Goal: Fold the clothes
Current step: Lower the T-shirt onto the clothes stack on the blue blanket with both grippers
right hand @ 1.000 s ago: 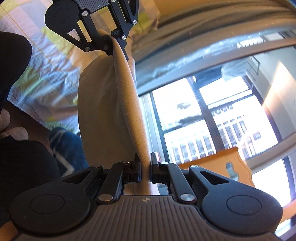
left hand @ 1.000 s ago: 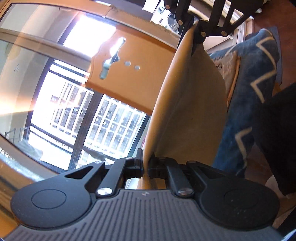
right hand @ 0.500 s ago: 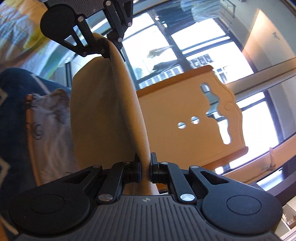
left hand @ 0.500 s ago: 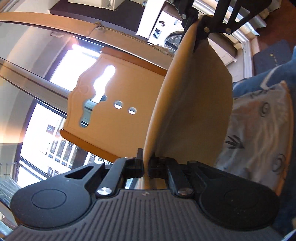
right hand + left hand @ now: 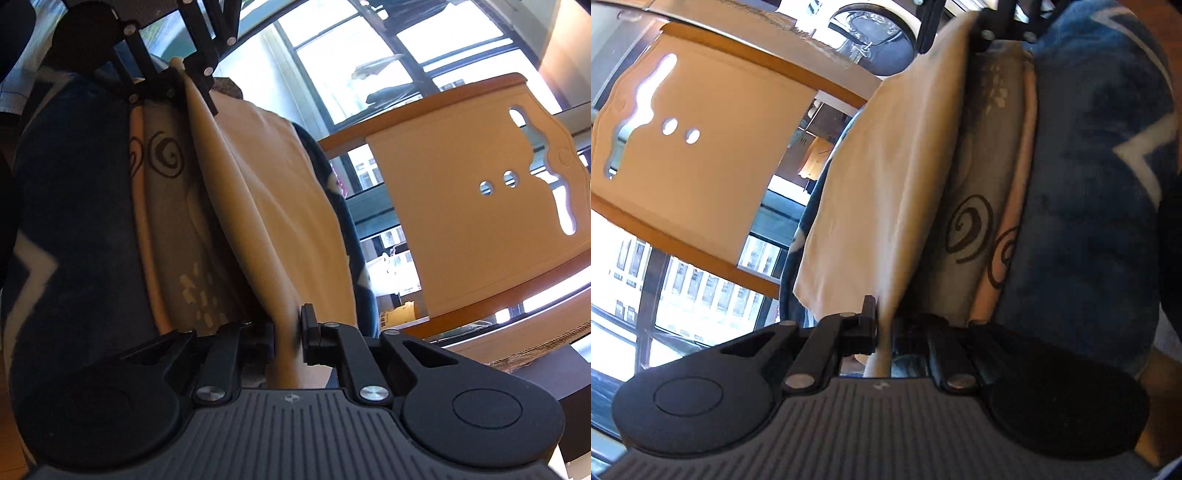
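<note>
Tan cloth (image 5: 886,192) runs stretched between my two claws: my left gripper (image 5: 884,325) is clenched on one end, my right gripper (image 5: 288,332) on the other, with a blue blanket (image 5: 1089,192) just beside it.

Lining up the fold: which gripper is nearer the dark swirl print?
Left. The left gripper sits beside the swirl print; the right gripper holds the far end of the tan cloth, away from it.

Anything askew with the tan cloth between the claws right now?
Nothing stands out. The tan cloth runs between the left claw and right claw, each shut on an end, draping over the blue blanket and swirl-print fabric.
</note>
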A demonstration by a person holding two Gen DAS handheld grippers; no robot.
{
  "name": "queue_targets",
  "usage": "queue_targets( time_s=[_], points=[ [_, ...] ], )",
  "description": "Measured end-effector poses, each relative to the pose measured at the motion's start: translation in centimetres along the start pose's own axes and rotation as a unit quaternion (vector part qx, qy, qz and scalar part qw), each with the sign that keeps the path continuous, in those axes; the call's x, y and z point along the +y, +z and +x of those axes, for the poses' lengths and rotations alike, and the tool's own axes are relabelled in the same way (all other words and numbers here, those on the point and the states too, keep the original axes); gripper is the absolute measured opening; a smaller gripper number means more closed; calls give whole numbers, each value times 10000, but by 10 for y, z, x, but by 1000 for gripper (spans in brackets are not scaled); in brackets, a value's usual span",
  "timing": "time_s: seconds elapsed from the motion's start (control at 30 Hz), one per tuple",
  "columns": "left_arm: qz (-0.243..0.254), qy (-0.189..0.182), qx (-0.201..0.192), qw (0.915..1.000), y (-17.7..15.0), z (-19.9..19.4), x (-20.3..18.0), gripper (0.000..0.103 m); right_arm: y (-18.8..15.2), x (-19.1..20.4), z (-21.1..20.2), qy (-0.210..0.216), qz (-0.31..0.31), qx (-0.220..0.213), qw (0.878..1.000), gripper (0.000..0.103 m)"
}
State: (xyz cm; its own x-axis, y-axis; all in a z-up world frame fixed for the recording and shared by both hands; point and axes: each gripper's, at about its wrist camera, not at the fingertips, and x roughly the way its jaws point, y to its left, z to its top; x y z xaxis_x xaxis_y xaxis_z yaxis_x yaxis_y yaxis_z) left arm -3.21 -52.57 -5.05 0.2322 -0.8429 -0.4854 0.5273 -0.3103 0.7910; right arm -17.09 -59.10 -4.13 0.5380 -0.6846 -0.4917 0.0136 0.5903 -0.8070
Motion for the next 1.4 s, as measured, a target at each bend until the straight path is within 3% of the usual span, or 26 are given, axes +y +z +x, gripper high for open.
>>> queue_targets(
  time_s=[0.03,0.07,0.27,0.37,0.4,0.53,0.63,0.77,1.03,1.4],
  points=[
    [-55,3,-28,10000,-2,-3,2,12,-4,1,-5,-32,33,-9,10000,37],
    [-22,44,-74,10000,-4,-6,1,13,-8,0,-9,-45,64,-9,10000,39],
    [261,167,-279,9991,-7,-12,-11,13,-21,11,-32,-79,3,-31,10000,39],
    [440,167,-235,9986,0,-2,-13,12,-16,16,-29,-33,-24,7,10000,29],
    [458,182,-207,9986,1,1,-13,4,-15,16,-24,-3,-48,27,10000,24],
    [353,287,-251,9987,5,-2,-6,3,-14,14,-14,69,-46,83,9999,11],
    [212,288,-357,9987,8,-11,-1,3,-15,5,-20,-97,189,0,9998,10],
    [351,78,-190,9992,6,2,-15,3,-20,17,-9,101,58,151,9998,10],
    [381,94,-110,9992,4,10,-17,5,-20,23,-4,145,-2,282,9995,12],
    [440,21,21,9990,-3,-7,-25,3,-20,23,-5,137,258,371,9989,15]
  ],
)
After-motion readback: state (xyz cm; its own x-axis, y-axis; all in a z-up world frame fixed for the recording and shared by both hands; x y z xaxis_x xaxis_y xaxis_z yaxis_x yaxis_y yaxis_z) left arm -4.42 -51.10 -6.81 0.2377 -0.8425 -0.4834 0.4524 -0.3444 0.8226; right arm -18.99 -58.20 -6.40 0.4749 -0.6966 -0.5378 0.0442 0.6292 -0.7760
